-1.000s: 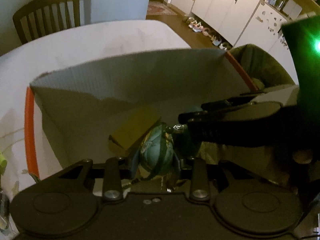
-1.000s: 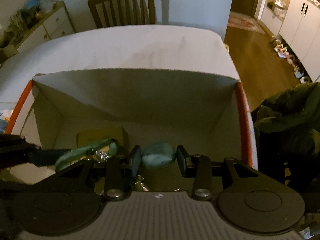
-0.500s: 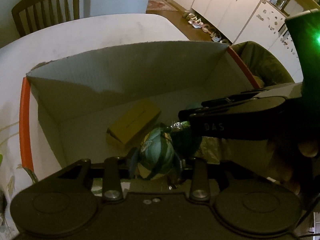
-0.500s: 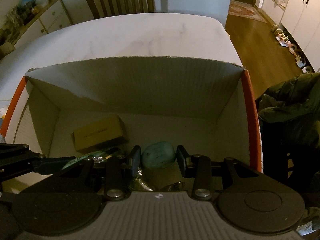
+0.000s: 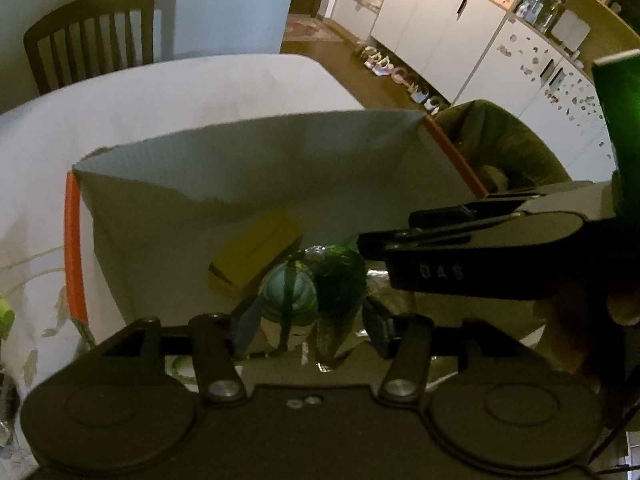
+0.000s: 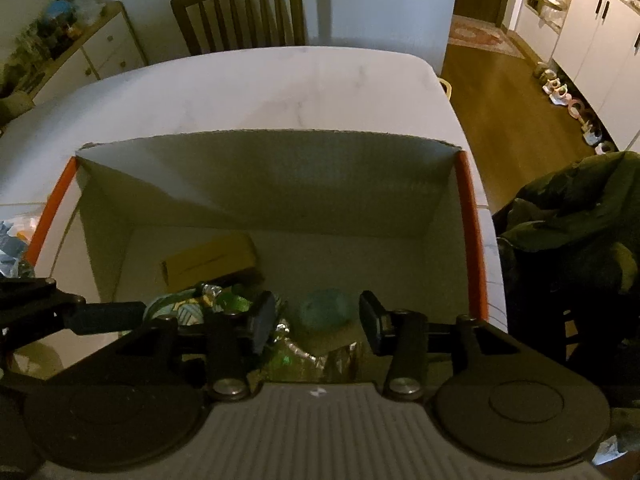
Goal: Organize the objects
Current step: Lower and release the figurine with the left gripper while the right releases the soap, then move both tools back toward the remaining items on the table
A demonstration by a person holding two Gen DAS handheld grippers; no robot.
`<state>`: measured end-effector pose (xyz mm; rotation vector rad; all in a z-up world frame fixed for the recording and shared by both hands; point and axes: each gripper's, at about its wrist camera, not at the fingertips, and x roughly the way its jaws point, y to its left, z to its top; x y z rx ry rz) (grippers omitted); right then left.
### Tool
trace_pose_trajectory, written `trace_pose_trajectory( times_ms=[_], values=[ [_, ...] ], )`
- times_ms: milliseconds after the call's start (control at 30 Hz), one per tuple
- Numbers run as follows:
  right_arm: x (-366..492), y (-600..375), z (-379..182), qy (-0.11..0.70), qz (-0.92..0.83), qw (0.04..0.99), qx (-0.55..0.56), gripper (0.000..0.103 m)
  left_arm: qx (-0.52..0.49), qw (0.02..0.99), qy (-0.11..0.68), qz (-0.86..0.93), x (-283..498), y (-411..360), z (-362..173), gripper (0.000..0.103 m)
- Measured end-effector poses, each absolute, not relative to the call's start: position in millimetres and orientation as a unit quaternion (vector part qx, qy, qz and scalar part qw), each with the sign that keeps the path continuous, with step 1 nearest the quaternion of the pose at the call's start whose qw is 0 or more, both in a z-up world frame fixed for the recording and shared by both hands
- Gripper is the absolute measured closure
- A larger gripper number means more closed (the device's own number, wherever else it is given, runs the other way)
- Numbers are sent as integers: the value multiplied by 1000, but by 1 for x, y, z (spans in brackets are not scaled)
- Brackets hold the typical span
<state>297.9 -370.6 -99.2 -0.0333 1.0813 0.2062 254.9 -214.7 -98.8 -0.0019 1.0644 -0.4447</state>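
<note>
Both my grippers reach down into the open white cardboard box with orange-edged flaps [image 6: 256,184], which sits on the white marble-look table [image 6: 256,88]; my left gripper [image 5: 308,320] has just been opening its jaws, now spread, with the round teal patterned wrapped ball [image 5: 290,290] and the dark green shiny foil wrapper [image 5: 340,276] lying between the fingers, pads no longer pressing on either as far as I can tell; my right gripper [image 6: 316,322] has also just been widening its jaws, now parted, and the pale teal rounded lump [image 6: 328,310] sits between the pads with a gap on each side, not pinched; crumpled silver-green foil [image 6: 308,356] lies under it on the box floor; the flat yellow-brown rectangular packet [image 6: 210,258] lies on the box floor just behind the wrapped things, toward the left side; in the right wrist view my left gripper's finger comes in from the left edge beside the teal patterned ball; in the left wrist view my right gripper crosses in from the right, fingertips above the foil wrapper; dark wooden slat-back chair [image 6: 240,12] stands behind the table; olive-green jacket [image 6: 572,208] heaped right of the box; lighting dim.
</note>
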Motion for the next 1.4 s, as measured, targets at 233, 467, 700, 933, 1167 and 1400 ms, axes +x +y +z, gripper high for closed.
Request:
trace_pose_trajectory(
  times_ms=[233,467,700,933,1167,1400],
  values=[
    [275,-371,-73,486,100,868,-16,57,-6,848,483,-217,241,-208,-81,43],
    [249,-372,-47,456,113,883,-3,51,-6,862,452,-229,221,-197,-58,39],
    [222,-366,-23,426,126,896,3,46,-14,873,427,-236,200,-180,-36,39],
    [196,-357,-3,399,134,907,9,42,-6,884,399,-242,181,-163,-19,38],
    [173,-344,9,383,132,914,13,41,-16,889,386,-245,166,-139,-9,38],
    [152,-326,14,376,127,918,20,37,-15,895,376,-240,155,-112,-3,33]
  ],
)
